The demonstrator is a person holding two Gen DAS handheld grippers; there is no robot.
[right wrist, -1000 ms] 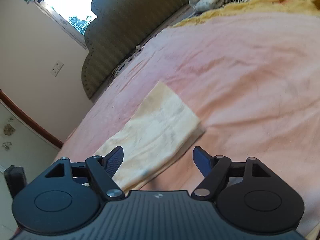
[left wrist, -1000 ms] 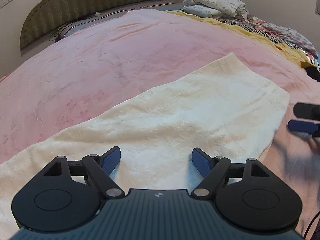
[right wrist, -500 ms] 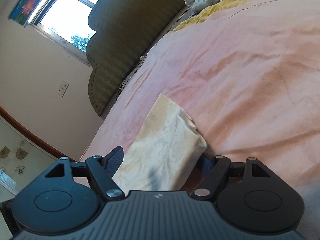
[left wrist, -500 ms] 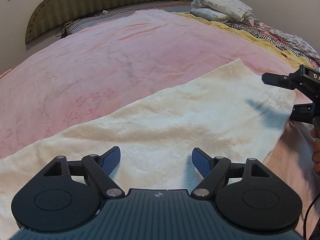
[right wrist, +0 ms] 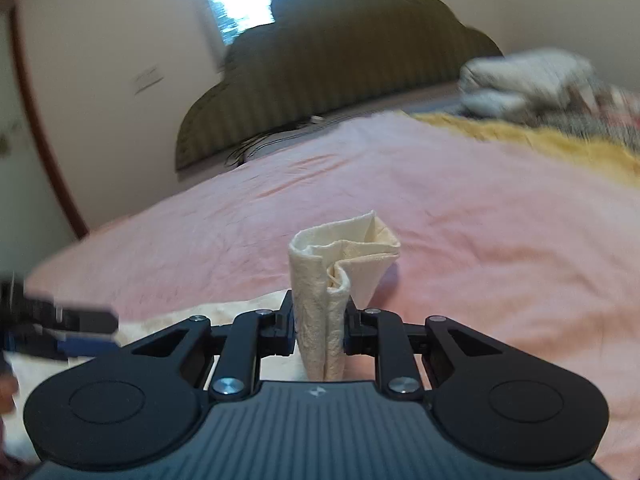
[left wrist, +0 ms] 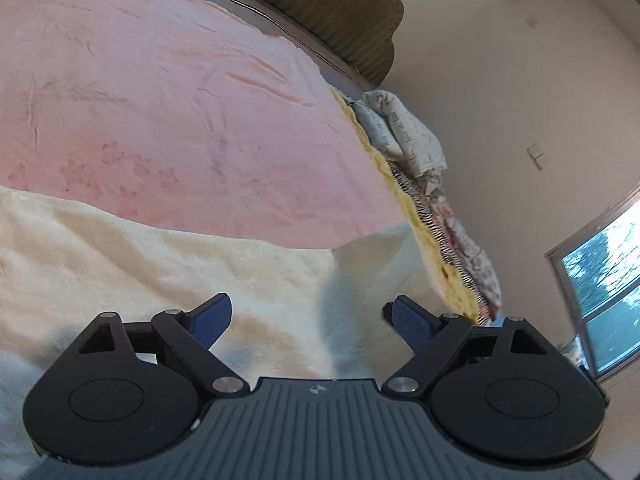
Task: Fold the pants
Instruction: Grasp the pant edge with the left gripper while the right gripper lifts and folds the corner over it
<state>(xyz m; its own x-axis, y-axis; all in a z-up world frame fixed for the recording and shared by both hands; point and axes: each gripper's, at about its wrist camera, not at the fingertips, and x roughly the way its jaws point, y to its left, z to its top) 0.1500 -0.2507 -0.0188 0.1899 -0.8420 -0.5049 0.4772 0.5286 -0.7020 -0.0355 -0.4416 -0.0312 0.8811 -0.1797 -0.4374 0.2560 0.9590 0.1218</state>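
Observation:
The cream pants (left wrist: 132,272) lie spread on the pink bed cover (left wrist: 160,100). My left gripper (left wrist: 308,316) is open just above the cloth, nothing between its blue pads. A raised part of the pants (left wrist: 372,264) stands up ahead of it. My right gripper (right wrist: 319,328) is shut on a bunched end of the pants (right wrist: 340,264), which sticks up between the fingers above the bed (right wrist: 480,220). The left gripper (right wrist: 60,332) shows at the left edge of the right wrist view, over more of the cream cloth.
A dark green headboard (right wrist: 340,60) stands at the far end of the bed. Folded bedding (left wrist: 404,132) and a yellow and striped blanket (left wrist: 440,240) lie along the bed's side. A window (left wrist: 608,264) is in the wall beyond.
My right gripper has shut on the end of the pants and lifted it off the bed. My left gripper has swung to face the side of the bed and stays open.

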